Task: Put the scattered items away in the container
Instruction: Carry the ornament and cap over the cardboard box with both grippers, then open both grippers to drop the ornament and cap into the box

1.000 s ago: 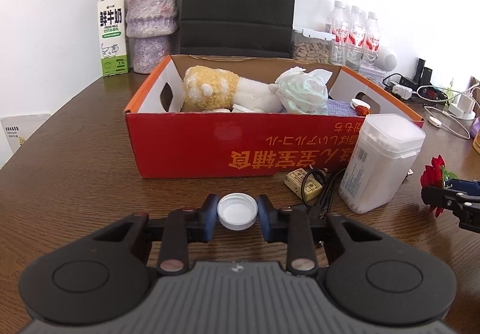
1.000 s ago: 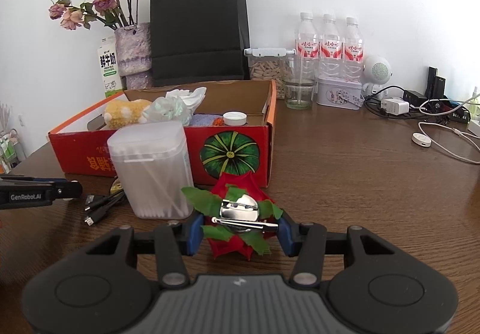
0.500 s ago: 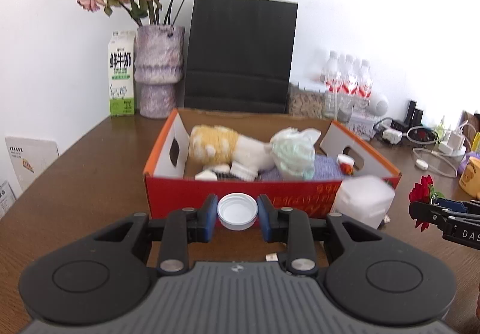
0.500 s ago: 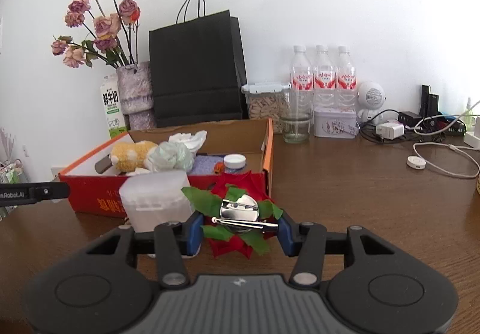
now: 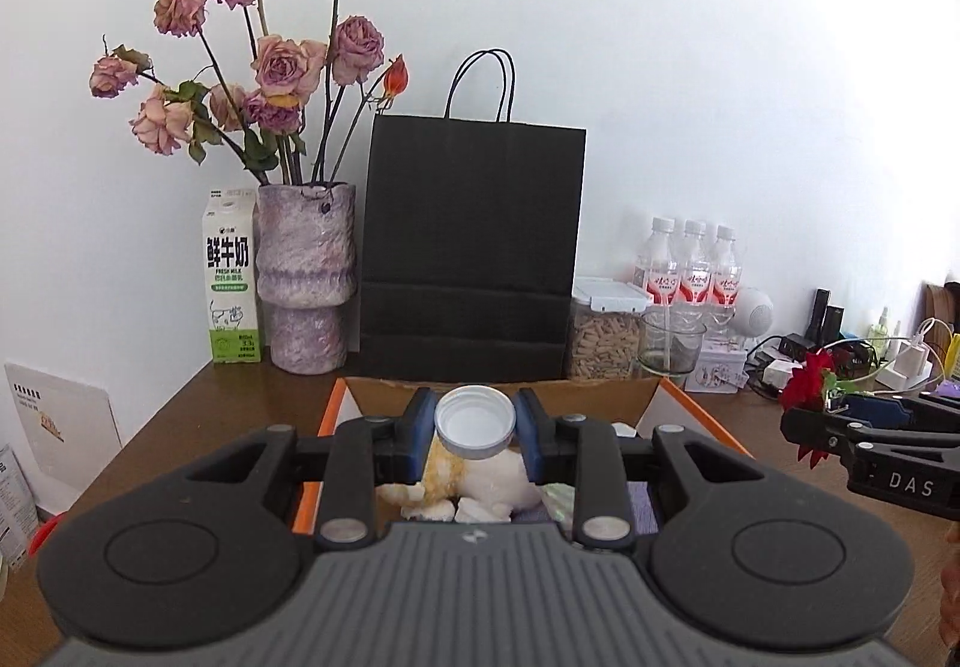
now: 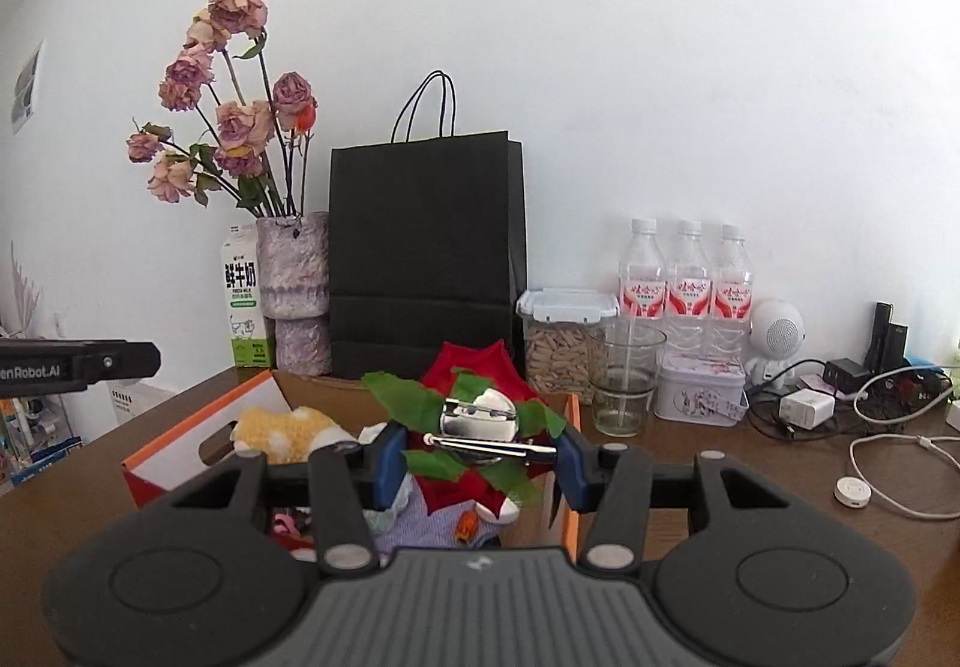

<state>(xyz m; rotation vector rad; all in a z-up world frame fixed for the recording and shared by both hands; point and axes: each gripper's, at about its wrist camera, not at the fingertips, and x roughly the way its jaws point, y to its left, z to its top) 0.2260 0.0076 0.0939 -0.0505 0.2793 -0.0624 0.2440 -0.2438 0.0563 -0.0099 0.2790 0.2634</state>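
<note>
Lower centre, the left gripper (image 5: 475, 423) pinches a light, rigid white cap (image 5: 475, 421) by its rim; the right gripper (image 6: 478, 450) clamps a soft red flower clip (image 6: 477, 427) above the box (image 6: 180, 442)

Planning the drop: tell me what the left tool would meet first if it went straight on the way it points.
Holding the white cap, the left tool points over the cardboard box toward the black paper bag. The bag looks first in line, though depth is unclear.
</note>
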